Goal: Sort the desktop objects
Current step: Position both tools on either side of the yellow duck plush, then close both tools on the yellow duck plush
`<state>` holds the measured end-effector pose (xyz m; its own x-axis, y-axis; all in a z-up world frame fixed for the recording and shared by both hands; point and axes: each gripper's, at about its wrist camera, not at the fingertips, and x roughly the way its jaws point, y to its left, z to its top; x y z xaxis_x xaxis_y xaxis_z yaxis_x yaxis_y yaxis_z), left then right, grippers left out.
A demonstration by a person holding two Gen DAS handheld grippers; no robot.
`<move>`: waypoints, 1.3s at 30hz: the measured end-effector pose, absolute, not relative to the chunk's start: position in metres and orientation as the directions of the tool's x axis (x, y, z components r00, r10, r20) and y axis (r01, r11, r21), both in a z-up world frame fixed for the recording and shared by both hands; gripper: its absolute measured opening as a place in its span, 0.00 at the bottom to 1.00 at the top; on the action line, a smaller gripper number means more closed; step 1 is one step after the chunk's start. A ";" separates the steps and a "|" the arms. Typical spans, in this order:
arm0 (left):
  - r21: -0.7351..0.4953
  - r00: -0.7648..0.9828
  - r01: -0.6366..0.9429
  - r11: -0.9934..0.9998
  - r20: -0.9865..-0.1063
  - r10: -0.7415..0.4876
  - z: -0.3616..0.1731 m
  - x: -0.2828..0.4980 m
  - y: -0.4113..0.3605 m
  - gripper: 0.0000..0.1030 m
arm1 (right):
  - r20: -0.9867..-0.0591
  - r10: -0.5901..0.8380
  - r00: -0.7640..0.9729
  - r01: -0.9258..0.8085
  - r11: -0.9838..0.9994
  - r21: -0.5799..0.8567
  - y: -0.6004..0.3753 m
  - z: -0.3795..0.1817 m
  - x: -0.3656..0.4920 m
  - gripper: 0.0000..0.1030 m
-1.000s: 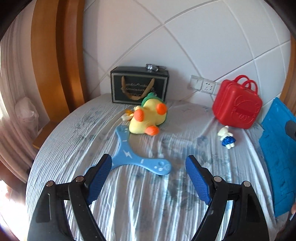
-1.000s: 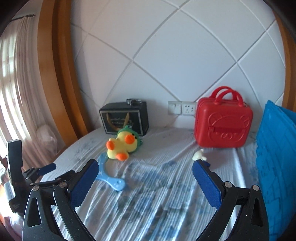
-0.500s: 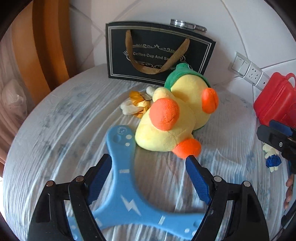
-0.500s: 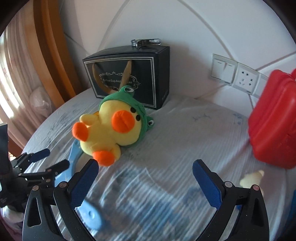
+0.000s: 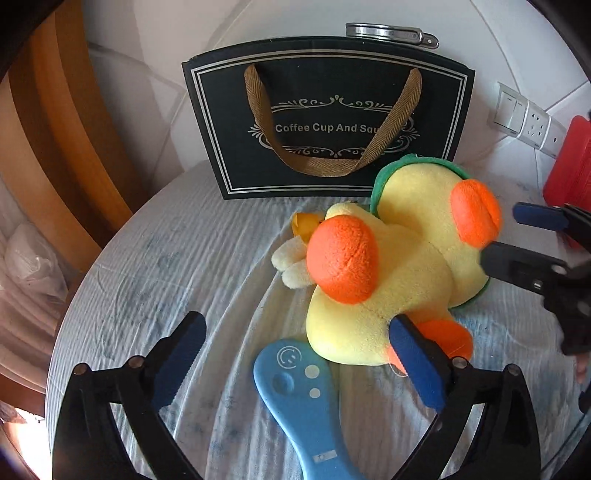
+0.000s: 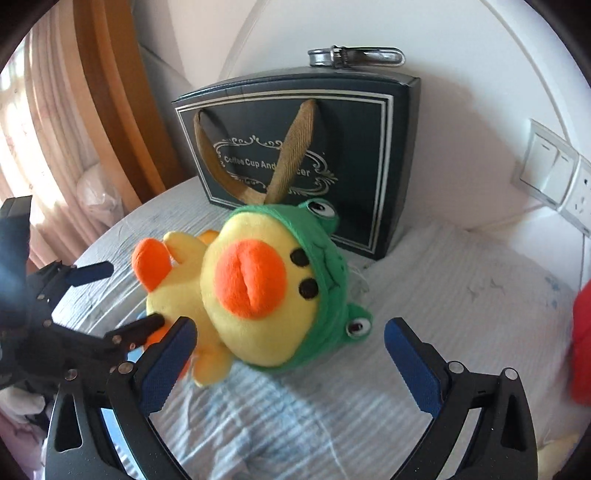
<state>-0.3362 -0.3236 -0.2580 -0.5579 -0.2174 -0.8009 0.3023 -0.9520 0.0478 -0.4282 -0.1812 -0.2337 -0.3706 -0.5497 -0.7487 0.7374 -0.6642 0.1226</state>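
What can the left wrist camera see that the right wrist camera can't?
Only the left wrist view shows the blue boomerang toy clearly, lying between the opening, empty jaws of the left gripper, plus a small white-and-yellow toy tucked behind the duck's foot.

Only the right wrist view shows the duck's face: black eyes and the frog eyes on its green hood. The pink curtain appears only there too.

Both show the plush duck, the black gift bag, the metal clip on top of it, the wall sockets and the striped cloth.
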 end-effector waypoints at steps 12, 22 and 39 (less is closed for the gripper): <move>0.003 -0.495 0.290 -0.957 -0.855 -0.153 -0.293 -0.362 -0.291 1.00 | -0.818 -0.537 -0.206 0.750 -0.624 0.221 -0.189 -0.257 -0.452 1.00; -0.054 -0.513 0.226 -0.973 -0.855 -0.071 -0.302 -0.378 -0.297 0.95 | -0.801 -0.570 -0.183 0.764 -0.596 0.248 -0.201 -0.275 -0.461 1.00; 0.028 -0.626 0.185 -0.982 -0.768 -0.140 -0.219 -0.314 -0.264 0.78 | -0.727 -0.612 -0.313 0.759 -0.621 0.196 -0.164 -0.207 -0.386 0.61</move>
<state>-0.3141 -0.2636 -0.2187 -0.6255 -0.1396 -0.7676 0.1849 -0.9824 0.0280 -0.3855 -0.1641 -0.2067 -0.3130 -0.6115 -0.7267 0.7589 -0.6211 0.1958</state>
